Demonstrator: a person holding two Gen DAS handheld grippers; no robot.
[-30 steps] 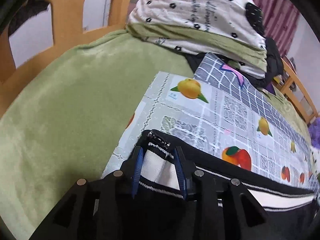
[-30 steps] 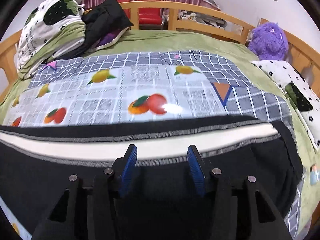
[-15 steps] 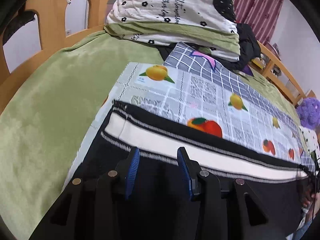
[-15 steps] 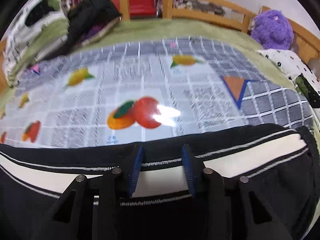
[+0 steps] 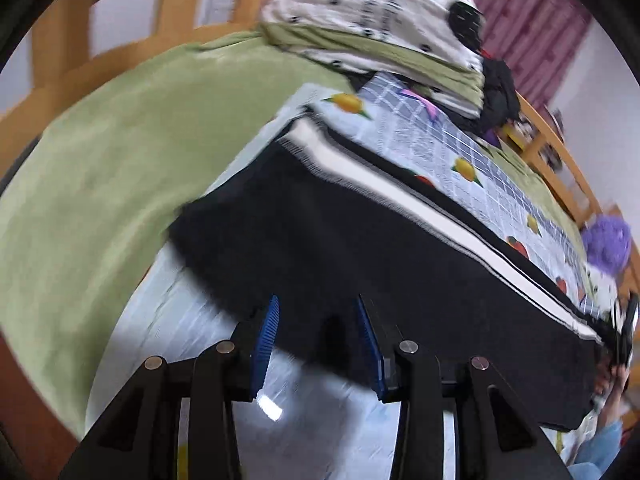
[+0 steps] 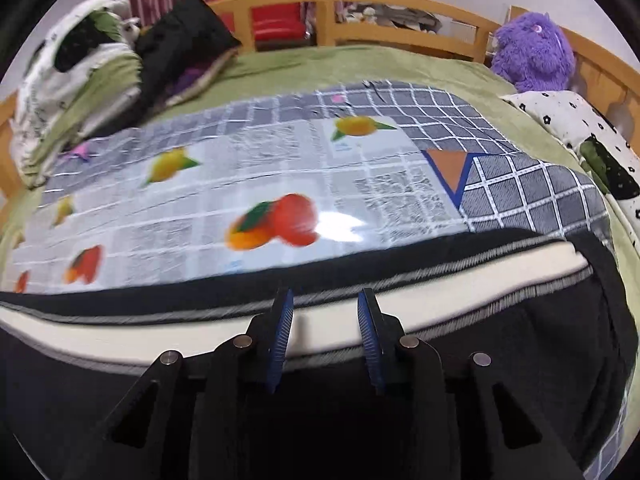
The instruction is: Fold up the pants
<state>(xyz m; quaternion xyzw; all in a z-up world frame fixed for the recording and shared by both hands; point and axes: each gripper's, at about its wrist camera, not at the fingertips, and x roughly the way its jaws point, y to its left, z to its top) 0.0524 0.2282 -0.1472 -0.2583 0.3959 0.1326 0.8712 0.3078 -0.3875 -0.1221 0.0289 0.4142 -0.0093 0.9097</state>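
left wrist view: the pants (image 5: 360, 240) lie lengthwise along the near edge of the fruit-print mat (image 5: 440, 136), white stripe (image 5: 400, 192) on the far side. the left gripper (image 5: 316, 340) stands unclenched at their near hem, grasping nothing; a second ago it pinched the cuff. the right gripper (image 6: 324, 334) is closing over the stripe, cloth between the pads, not yet pinched.

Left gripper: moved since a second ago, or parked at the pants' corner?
Yes. The left gripper was at the pants' far white-striped corner; now that corner sits well ahead, towards the folded quilt, and its fingertips are at the near black hem.
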